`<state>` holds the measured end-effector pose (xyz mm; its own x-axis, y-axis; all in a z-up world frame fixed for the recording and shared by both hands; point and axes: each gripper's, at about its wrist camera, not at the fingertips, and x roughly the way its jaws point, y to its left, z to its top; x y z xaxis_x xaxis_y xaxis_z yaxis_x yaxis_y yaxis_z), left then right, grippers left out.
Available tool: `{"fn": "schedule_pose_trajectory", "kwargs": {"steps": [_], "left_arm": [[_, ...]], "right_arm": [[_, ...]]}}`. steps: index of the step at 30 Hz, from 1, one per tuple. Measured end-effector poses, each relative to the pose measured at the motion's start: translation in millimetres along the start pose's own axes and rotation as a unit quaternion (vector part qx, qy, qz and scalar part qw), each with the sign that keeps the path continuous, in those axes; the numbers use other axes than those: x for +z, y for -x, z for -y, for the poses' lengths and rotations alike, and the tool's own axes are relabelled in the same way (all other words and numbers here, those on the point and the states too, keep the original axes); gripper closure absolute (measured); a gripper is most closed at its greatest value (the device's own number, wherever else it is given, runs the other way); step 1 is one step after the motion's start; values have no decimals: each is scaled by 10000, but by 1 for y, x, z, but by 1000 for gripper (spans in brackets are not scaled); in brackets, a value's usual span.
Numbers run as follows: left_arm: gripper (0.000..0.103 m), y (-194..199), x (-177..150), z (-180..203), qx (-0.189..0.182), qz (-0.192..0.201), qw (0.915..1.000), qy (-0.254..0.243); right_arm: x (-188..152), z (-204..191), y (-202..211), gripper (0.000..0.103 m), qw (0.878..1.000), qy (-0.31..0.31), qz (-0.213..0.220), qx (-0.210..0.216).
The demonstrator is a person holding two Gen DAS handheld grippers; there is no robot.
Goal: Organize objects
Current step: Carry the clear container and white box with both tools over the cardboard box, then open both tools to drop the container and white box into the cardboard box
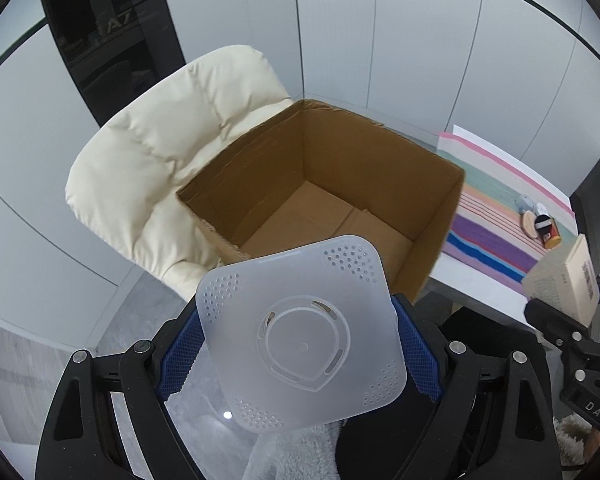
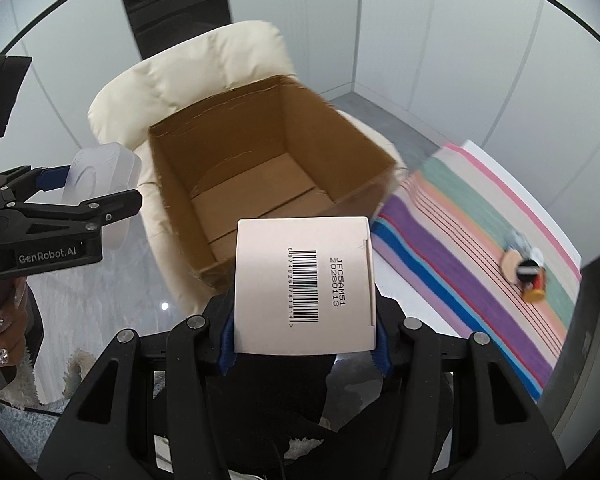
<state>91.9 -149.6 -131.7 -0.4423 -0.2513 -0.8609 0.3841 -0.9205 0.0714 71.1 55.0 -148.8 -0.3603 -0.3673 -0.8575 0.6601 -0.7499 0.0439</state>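
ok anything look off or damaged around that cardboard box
Yes: the cardboard box has no top flaps, and its upper rim is ragged, as if torn off. It also sits on a cream padded chair, not on the table. Its inside looks empty. Nothing spilled.

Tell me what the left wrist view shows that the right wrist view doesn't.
Only the left wrist view shows the perforated underside of the plastic basket close up. Only the right wrist view shows the barcode on the small carton and a hand with decorated nails. Both show the open cardboard box on the cream chair, and the striped cloth.
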Motion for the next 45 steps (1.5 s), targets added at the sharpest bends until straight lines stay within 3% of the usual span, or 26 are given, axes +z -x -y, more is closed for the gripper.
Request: {"fn": "schedule_pose_trajectory", "kwargs": {"steps": [7,15,22,29,31,32,37,45], "left_arm": [[14,-14,14,-6,54,104,9999,89],[14,-58,45,-4,-106,-59,9996,236],[14,-93,73,-4,2,-94,9998,186],[14,-114,78,-14,204,-220,9993,238],[14,-116,78,-13,228,-242,9993,191],[13,-117,78,-12,223,-287,9992,159],[6,-117,77,-9,-37,-406,9990,166],[6,-117,78,-9,-34,-457,9987,240]], "right_arm": [[23,-11,-29,49,9995,274,-119,67],[58,-7,-73,49,9988,408,-269,54],[84,1,-117,49,9982,406,-432,20],[97,14,-151,48,9982,209,-550,61],[98,11,-153,32,9987,269,-403,144],[98,8,-153,3,9987,338,-366,112],[97,-3,-150,0,9980,598,-141,-145],[95,3,-149,0,9991,353,-204,89]]}}
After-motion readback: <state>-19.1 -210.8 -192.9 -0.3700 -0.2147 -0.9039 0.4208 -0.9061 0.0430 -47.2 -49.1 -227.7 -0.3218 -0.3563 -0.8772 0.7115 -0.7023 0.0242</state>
